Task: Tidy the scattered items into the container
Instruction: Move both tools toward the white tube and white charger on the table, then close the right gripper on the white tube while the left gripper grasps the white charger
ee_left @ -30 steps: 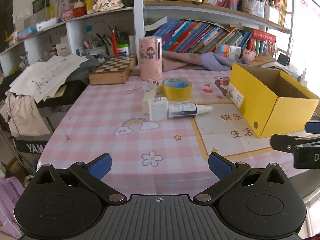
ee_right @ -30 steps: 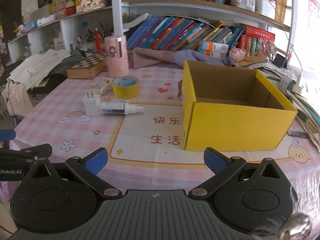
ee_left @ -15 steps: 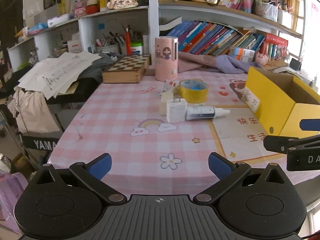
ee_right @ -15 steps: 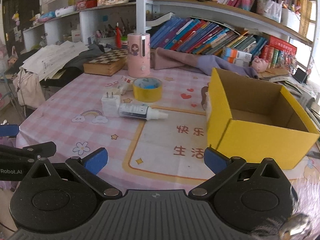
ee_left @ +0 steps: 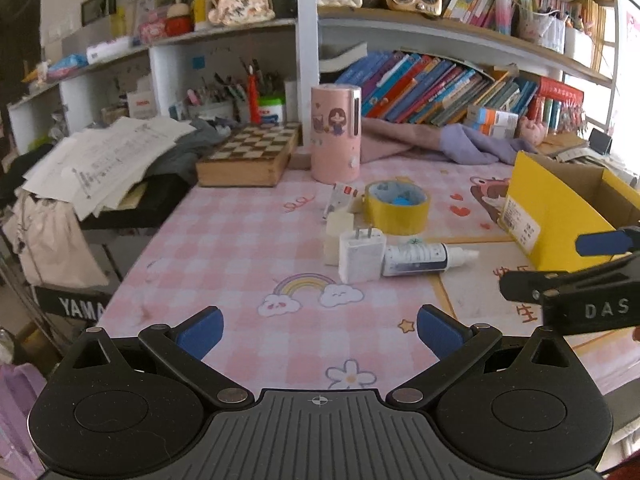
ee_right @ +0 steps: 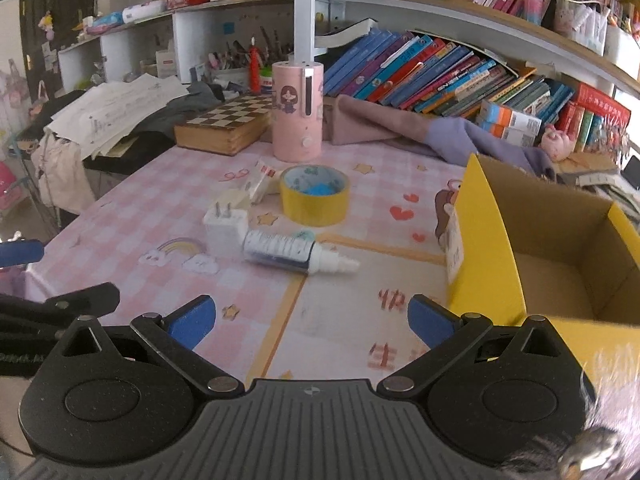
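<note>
Left claw (ee_left: 320,330) spread, empty, short of cluster | left view: 1 charger (ee_left: 361,255), 1 bottle (ee_left: 424,258), 1 tape roll (ee_left: 396,206), 1 cream block (ee_left: 338,232), 1 small packet (ee_left: 339,197), all on surface (ee_left: 240,248) | right view: right claw (ee_right: 311,320) spread, empty; 1 yellow box (ee_right: 488,240) looks empty; judged 0 of 5 stowed

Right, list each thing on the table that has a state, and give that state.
yellow box: open at the top, empty as far as visible
tape roll: lying flat
bottle: on its side, capped
charger: prongs up, unplugged
pink canister: upright
chessboard case: closed
left gripper: open, empty
right gripper: open, empty
</note>
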The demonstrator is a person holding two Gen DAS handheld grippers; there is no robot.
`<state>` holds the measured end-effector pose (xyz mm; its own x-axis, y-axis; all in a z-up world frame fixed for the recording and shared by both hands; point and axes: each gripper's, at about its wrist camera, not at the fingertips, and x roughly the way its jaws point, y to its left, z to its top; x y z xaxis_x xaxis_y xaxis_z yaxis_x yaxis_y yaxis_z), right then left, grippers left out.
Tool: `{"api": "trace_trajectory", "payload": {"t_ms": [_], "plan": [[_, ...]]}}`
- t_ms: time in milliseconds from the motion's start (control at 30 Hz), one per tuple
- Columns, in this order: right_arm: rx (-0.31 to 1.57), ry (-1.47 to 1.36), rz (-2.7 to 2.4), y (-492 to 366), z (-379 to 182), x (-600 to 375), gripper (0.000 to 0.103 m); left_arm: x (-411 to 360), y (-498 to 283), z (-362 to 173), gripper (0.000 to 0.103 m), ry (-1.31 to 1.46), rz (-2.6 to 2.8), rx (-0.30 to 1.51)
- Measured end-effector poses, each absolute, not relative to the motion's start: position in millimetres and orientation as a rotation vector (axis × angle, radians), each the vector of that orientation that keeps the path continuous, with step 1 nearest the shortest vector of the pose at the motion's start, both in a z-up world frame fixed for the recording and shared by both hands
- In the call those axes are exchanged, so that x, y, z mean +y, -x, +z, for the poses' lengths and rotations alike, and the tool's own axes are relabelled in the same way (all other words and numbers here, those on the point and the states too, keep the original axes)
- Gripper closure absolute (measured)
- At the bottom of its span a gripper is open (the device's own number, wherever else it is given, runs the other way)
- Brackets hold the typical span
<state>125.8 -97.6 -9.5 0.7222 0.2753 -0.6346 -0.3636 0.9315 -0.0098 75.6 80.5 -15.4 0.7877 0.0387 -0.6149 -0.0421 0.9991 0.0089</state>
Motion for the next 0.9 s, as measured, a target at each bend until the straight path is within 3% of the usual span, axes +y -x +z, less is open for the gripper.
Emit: {"api": "trace_trajectory", "payload": {"t_ms": [200, 633, 900], "plan": [[0.715, 0.135, 0.360, -157.5, -13.9, -94.5, 0.004, 85.7, -103.8, -21.6, 0.000, 0.029, 0.043, 0.720], [0.780, 0.173, 0.427, -213.0, -28.8, -75.4, 0.027, 90.1, -141.8, -28.9, 0.001, 0.010, 0.065, 0.768], [0.860, 0.274, 0.515, -249.8, -48.0, -47.2, 0.035, 95.6, -154.6, -33.9, 0.001, 0.023, 0.074, 0.798]]}}
